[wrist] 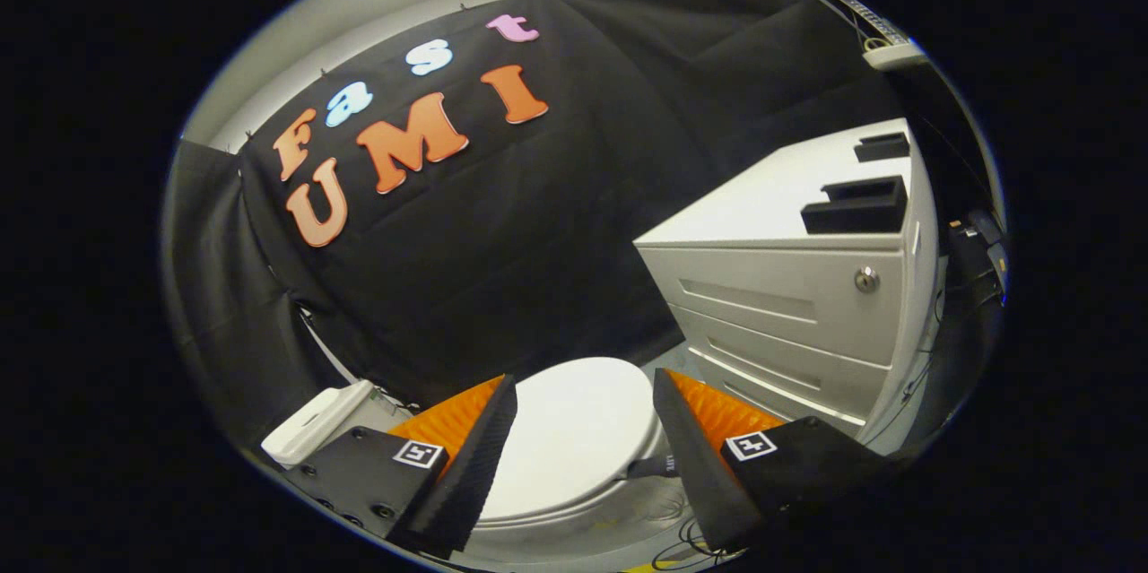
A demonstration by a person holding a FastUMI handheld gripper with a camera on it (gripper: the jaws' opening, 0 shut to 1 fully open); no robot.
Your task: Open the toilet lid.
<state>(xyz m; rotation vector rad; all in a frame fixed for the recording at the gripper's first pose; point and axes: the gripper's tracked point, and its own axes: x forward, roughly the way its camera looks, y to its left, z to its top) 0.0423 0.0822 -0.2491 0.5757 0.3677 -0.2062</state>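
— Fingers (583,447) sit nearest, at the bottom of the frame, spread wide apart and gripping nothing.

— And the toilet lid (574,434)?

— Low centre, seen between the fingers and beyond them, down flat and shut. The tank (318,422) is at lower left, a white drawer cabinet (789,313) at right.

— So which step?

— The approach, I judge; no contact yet. Next the fingers need to drop to the lid's front rim, catch its edge, then swing it up toward the tank.
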